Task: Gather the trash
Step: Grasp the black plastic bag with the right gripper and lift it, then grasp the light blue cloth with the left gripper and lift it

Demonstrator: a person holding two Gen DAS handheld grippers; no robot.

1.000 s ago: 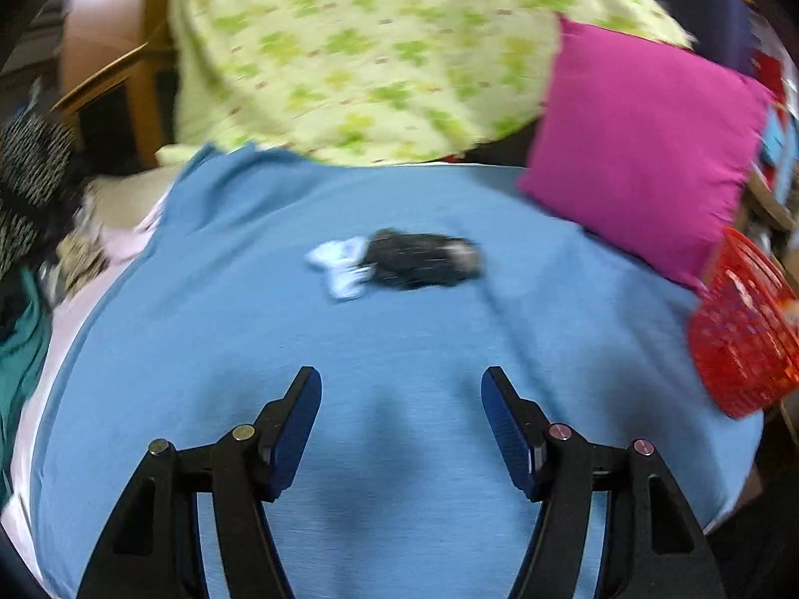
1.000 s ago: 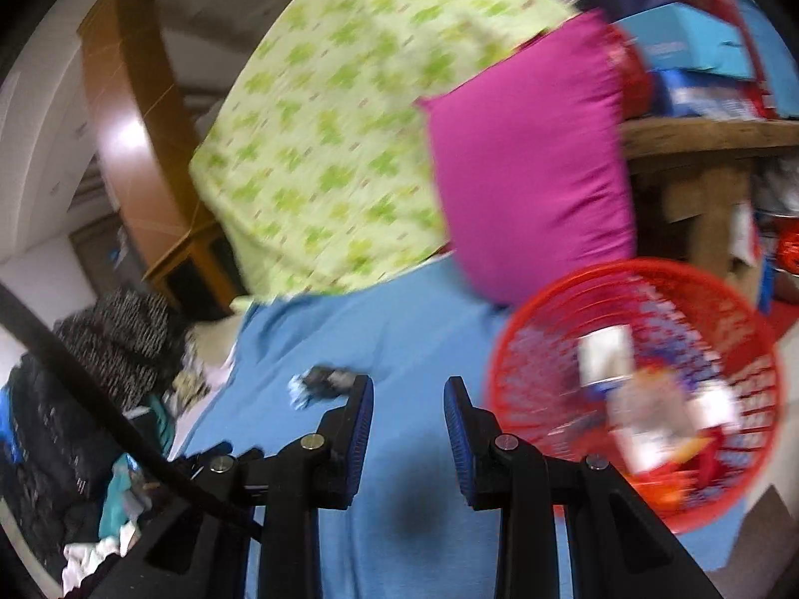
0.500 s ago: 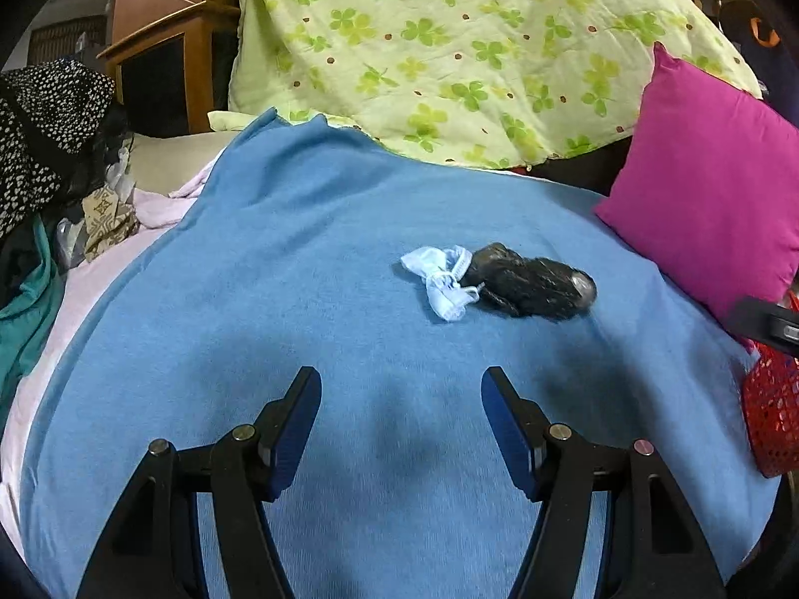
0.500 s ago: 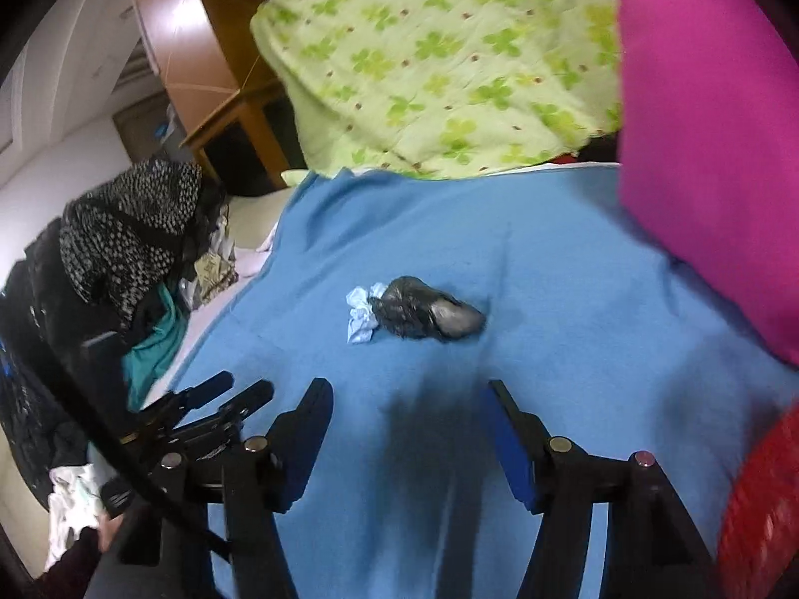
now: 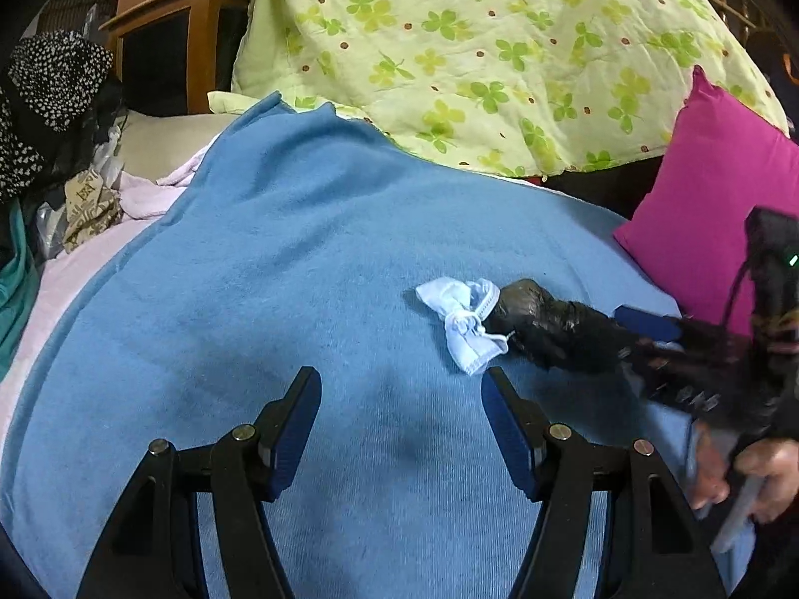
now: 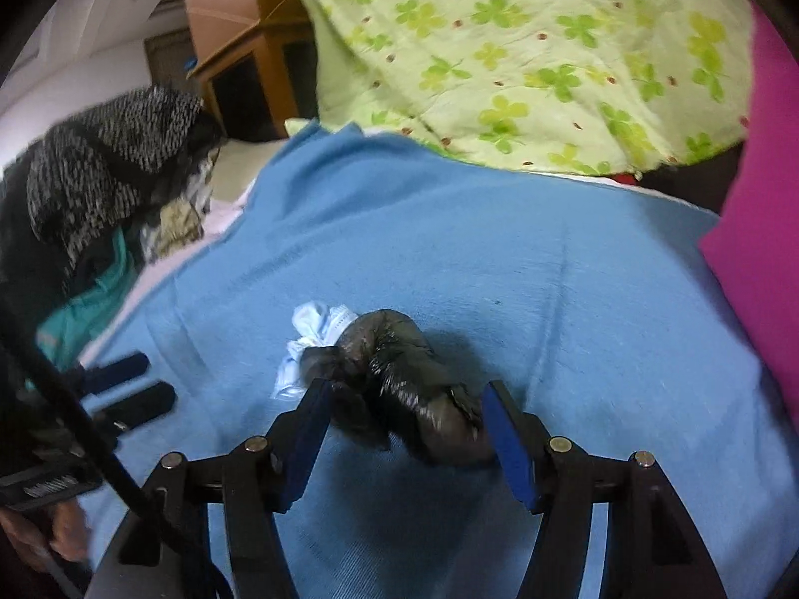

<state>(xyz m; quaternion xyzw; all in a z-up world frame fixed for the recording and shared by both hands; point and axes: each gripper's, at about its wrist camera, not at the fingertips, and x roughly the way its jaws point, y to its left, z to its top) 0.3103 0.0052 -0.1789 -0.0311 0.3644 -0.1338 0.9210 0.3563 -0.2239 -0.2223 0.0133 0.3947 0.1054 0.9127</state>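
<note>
Right tongs (image 6: 404, 429): open, straddling the black plastic bag (image 6: 399, 374), pads apparently not pressing yet.
Left tongs (image 5: 399, 429): open, empty.
Bag: on the blue blanket (image 6: 499, 249), touching a crumpled face mask (image 6: 312, 329).
Handling: likely light, soft, slippery; pinch mid-bundle.

Left tongs (image 5: 399, 389) gape over the blue blanket (image 5: 299, 259); crumpled mask (image 5: 462, 322) touches black bag (image 5: 549, 329).
</note>
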